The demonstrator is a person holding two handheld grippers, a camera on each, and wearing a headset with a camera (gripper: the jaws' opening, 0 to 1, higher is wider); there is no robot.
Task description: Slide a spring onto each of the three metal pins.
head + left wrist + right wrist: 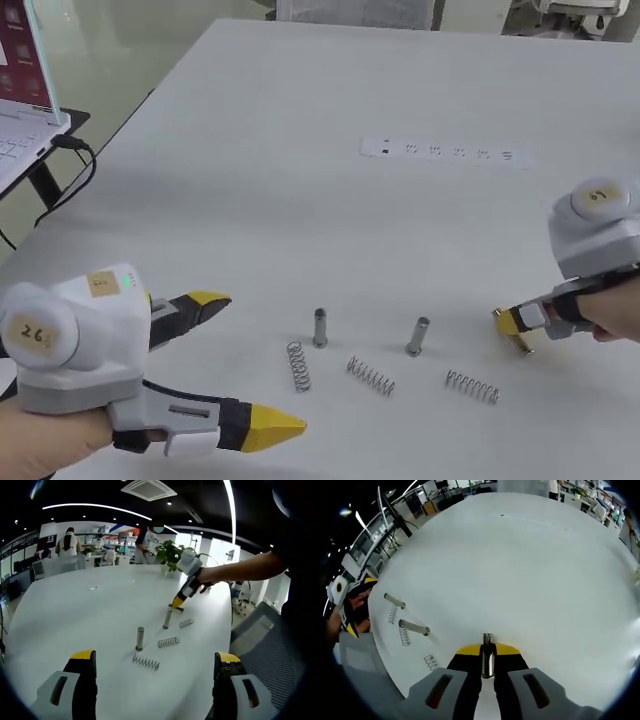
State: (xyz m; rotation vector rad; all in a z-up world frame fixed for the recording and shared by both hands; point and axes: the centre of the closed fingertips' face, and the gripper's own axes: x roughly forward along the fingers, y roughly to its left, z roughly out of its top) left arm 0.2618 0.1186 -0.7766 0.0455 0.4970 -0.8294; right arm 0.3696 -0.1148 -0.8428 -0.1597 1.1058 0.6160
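Head view: right gripper (pixel 515 330) was pinched shut on 1 short silver metal pin (pixel 487 656), held low over the white tabletop (pixel 330 200) at the right end of the row. Left gripper (pixel 245 362) gaped wide, holding nothing, near the left coiled steel spring (pixel 298 366). 2 other pins stood upright and bare: left pin (pixel 320 327), middle pin (pixel 417 336). Middle spring (pixel 370 376) and right spring (pixel 472 387) lay flat just in front. No spring was on any pin.

Risks, judged: the held pin sat only at the jaw tips, so pushing a spring on could twist it loose. A sweeping jaw could topple an upright pin or roll a spring. In the right gripper view the table's near edge ran close by the springs, so a rolled one could drop off. Bare top lay open beyond the pins toward the white power strip (pixel 445 152); laptop (pixel 20 90) was well apart.
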